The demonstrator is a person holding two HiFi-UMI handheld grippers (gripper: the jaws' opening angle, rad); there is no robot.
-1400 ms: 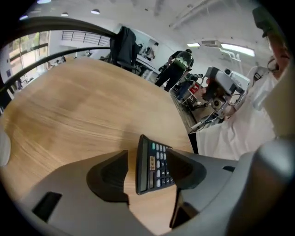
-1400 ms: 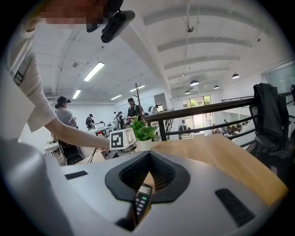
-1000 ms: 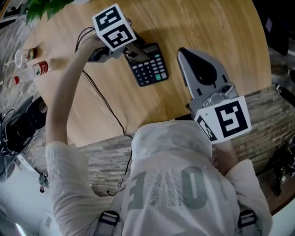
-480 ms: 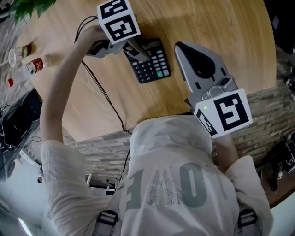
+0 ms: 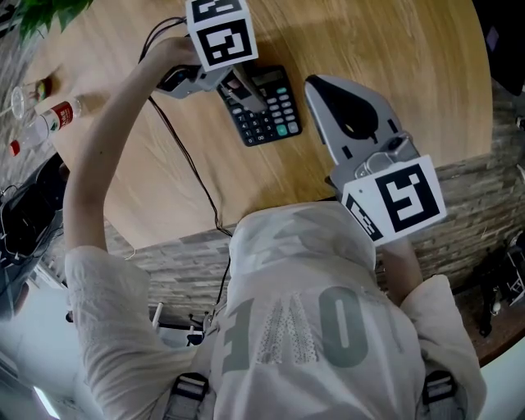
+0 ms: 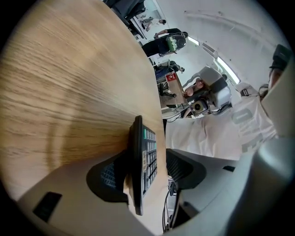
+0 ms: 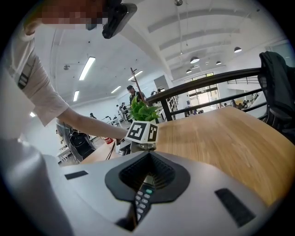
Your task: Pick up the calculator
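A black calculator [image 5: 264,111] lies on the round wooden table [image 5: 369,41]. My left gripper [image 5: 248,94] reaches over its left part from the far left. In the left gripper view the calculator [image 6: 140,161] stands edge-on between the jaws of that gripper [image 6: 146,167]. One pad [image 6: 107,176] lies against its back. The other pad [image 6: 185,168] stands a little off the keys, so the gripper is open. My right gripper [image 5: 317,84] hovers just right of the calculator, shut and with nothing in it. In the right gripper view the calculator's keys [image 7: 143,198] show past the right gripper [image 7: 147,156].
A black cable [image 5: 190,168] trails from the left gripper across the table and over its near edge. Small bottles [image 5: 59,116] and a glass [image 5: 20,100] stand at the far left by a green plant [image 5: 41,12]. A dark chair [image 7: 276,87] stands at the table's far side.
My left gripper has swung round over the calculator, its marker cube shifting up and to the right in the head view. The right gripper has sunk slightly. The calculator stays on the table.
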